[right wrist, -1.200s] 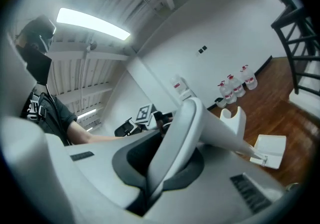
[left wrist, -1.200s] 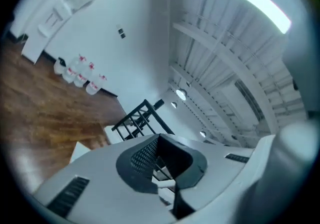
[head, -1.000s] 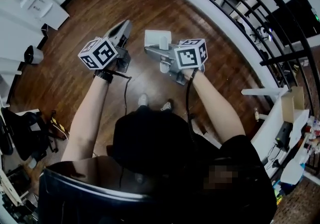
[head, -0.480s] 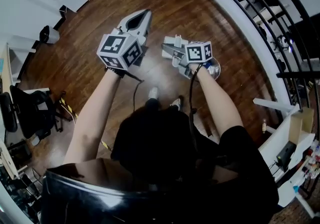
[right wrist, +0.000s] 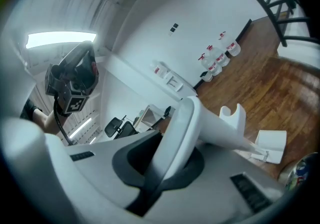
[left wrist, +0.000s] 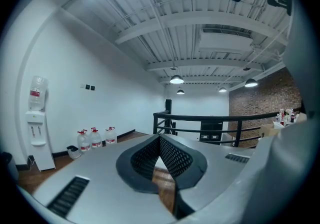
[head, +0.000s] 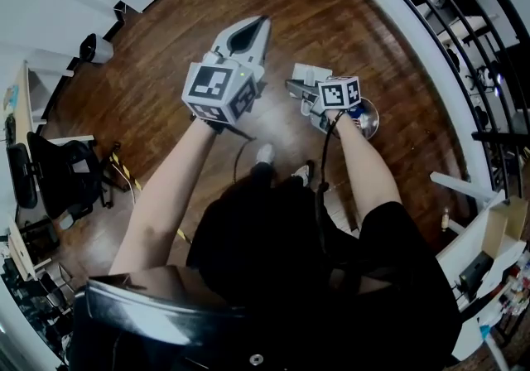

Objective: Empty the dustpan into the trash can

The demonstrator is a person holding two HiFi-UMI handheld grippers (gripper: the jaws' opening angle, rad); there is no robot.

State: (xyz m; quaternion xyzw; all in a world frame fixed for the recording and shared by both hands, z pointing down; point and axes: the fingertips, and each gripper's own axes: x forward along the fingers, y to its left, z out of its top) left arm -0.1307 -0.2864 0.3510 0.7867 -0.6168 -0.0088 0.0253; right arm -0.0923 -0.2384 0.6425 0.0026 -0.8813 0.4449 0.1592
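Right gripper (right wrist: 162, 168) jaws squeezed tight on handle of white plastic dustpan (right wrist: 210, 128), pan end low near small round shiny trash can (head: 365, 118), likely ready for tipping. Left gripper (left wrist: 160, 160) jaws pressed together, nothing inside, held up out of way. Right gripper view alone showed grip; head view showed whole can.

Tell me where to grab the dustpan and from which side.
Grip the dustpan by its long white handle, near the free end, coming from the side opposite the pan, pads on its two sides. The handle is slim and straight, so the pan sits clear ahead. The right claw is clamped there.
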